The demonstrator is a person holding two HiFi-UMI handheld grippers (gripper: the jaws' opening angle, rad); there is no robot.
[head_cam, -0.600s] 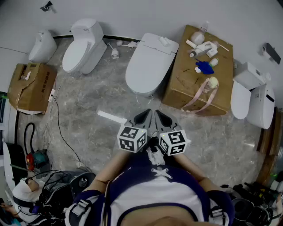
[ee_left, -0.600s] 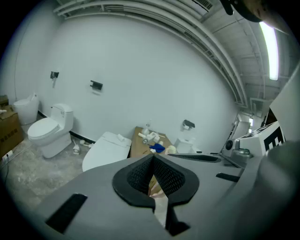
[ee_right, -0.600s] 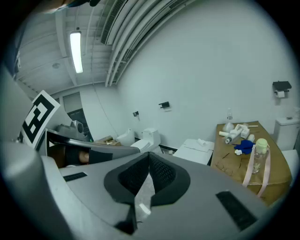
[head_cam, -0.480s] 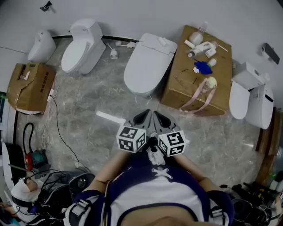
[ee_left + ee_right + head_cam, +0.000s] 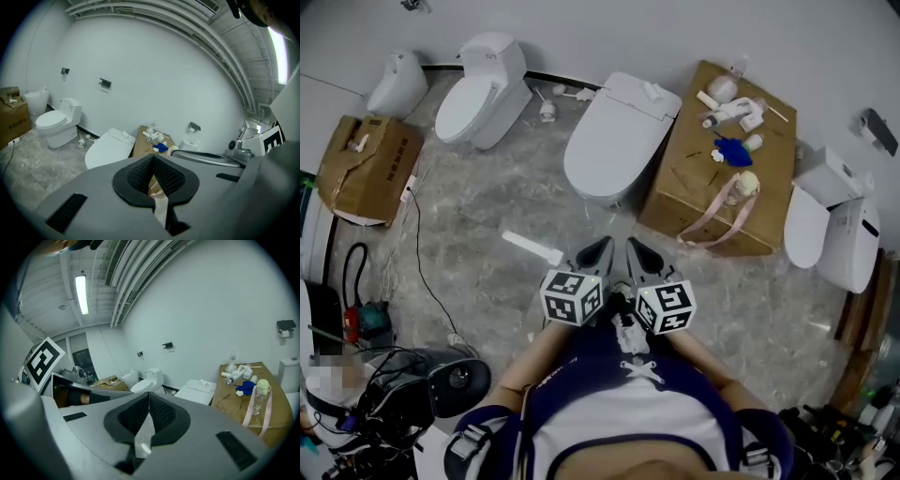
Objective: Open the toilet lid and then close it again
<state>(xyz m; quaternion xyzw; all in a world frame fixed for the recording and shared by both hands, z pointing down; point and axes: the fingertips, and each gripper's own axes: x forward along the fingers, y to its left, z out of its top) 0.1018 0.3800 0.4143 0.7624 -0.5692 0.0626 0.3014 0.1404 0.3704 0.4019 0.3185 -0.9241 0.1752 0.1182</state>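
A white toilet (image 5: 609,139) with its lid down stands on the marble floor ahead of me, beside a cardboard box. It shows in the left gripper view (image 5: 110,146) and the right gripper view (image 5: 199,391) too. My left gripper (image 5: 602,249) and right gripper (image 5: 636,250) are held close together near my body, both shut with nothing between the jaws. They are well short of the toilet, pointing toward it. The left gripper (image 5: 152,161) and right gripper (image 5: 149,399) touch nothing.
A large cardboard box (image 5: 694,202) with bottles, a blue item and a pink strap stands right of the toilet. Another toilet (image 5: 478,89) and a urinal (image 5: 394,82) stand at far left, more fixtures (image 5: 830,225) at right. A white stick (image 5: 532,247) lies on the floor; cables and a box (image 5: 366,164) at left.
The head view has shifted slightly, so the toilet and box sit a little lower and to the right. Both grippers stay shut side by side in front of my body.
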